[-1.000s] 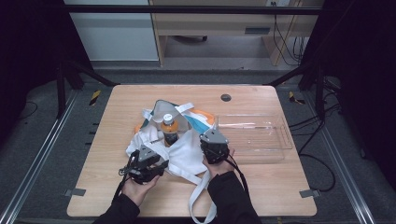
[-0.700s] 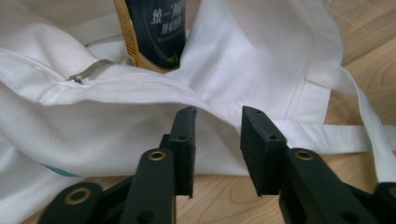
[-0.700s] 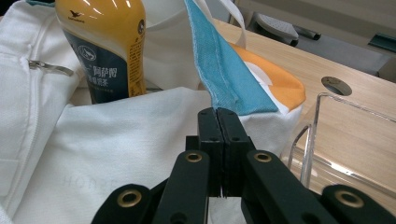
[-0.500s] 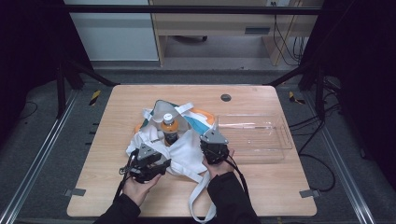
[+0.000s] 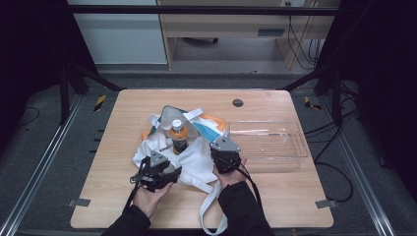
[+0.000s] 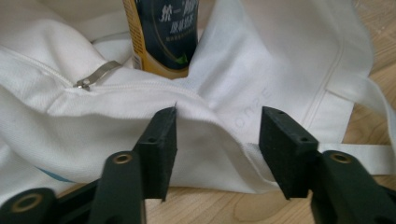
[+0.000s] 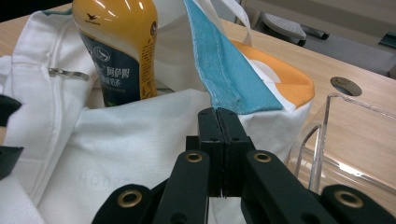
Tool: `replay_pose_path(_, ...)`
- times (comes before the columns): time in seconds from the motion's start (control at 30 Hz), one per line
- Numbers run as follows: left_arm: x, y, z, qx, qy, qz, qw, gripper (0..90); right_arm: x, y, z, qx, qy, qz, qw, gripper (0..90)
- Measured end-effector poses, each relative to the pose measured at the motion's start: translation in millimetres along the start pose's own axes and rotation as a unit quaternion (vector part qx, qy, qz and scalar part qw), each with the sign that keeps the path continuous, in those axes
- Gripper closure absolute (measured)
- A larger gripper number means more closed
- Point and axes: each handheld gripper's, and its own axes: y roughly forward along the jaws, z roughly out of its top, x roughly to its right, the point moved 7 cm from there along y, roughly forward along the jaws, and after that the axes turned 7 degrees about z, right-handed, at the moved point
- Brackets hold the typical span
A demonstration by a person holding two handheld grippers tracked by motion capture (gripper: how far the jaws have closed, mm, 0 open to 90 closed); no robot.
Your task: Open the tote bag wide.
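The high view looks forward and down from above the person's side of the desk (image 5: pixel 275 196), far enough off to take in all four edges and the floor beyond the far edge. The left gripper view sits low near the desk's near edge, looking along its own jaws, very close to the white bag (image 6: pixel 261 56), with the bottle (image 6: pixel 161 32) just behind. The right gripper view rides low as well, facing toward the far right corner, close to the same bag (image 7: pixel 140 140) and bottle (image 7: pixel 119 46), with the clear tray (image 7: pixel 327 140) at its right. All three views share bag (image 5: pixel 196 164) and bottle (image 5: pixel 178 138).
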Motion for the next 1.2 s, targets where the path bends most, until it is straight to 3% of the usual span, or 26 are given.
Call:
replay_pose_path(0.07,1.6,5.8,-5.4,-0.02,0.004,-0.014,0.9997,64.9,0.2,0.4,0.1,0.001,0.003,0.0,1.0,90.0)
replay_pose_path(0.17,-0.5,11.9,-10.2,-0.033,0.02,-0.011,0.9992,78.4,1.4,1.5,0.4,0.005,0.005,-0.005,1.0,90.0)
replay_pose_path(0.33,-1.8,8.2,-11.6,-0.036,0.028,-0.014,0.9988,82.8,9.7,6.0,-0.4,0.007,0.021,-0.031,0.9993,90.0)
replay_pose_path(0.63,-6.4,4.5,-16.6,-0.039,0.031,-0.018,0.9986,82.9,27.5,25.4,-20.8,-0.027,0.05,-0.066,0.9962,90.0)
replay_pose_path(0.87,-6.1,3.6,-15.4,-0.03,0.047,-0.013,0.9983,81.1,27.9,28.5,-24.8,-0.031,0.045,-0.07,0.996,89.9)
replay_pose_path(1.03,-5.3,-3.8,-10.4,-0.011,0.064,0.001,0.9979,67.4,26.4,23.4,-20.4,-0.016,0.044,-0.055,0.9974,86.8)
replay_pose_path(1.2,-9.8,-18.6,-4.9,0.012,0.049,-0.007,0.9987,54.7,25.6,13.0,-12.7,0.012,0.049,-0.038,0.998,75.4)
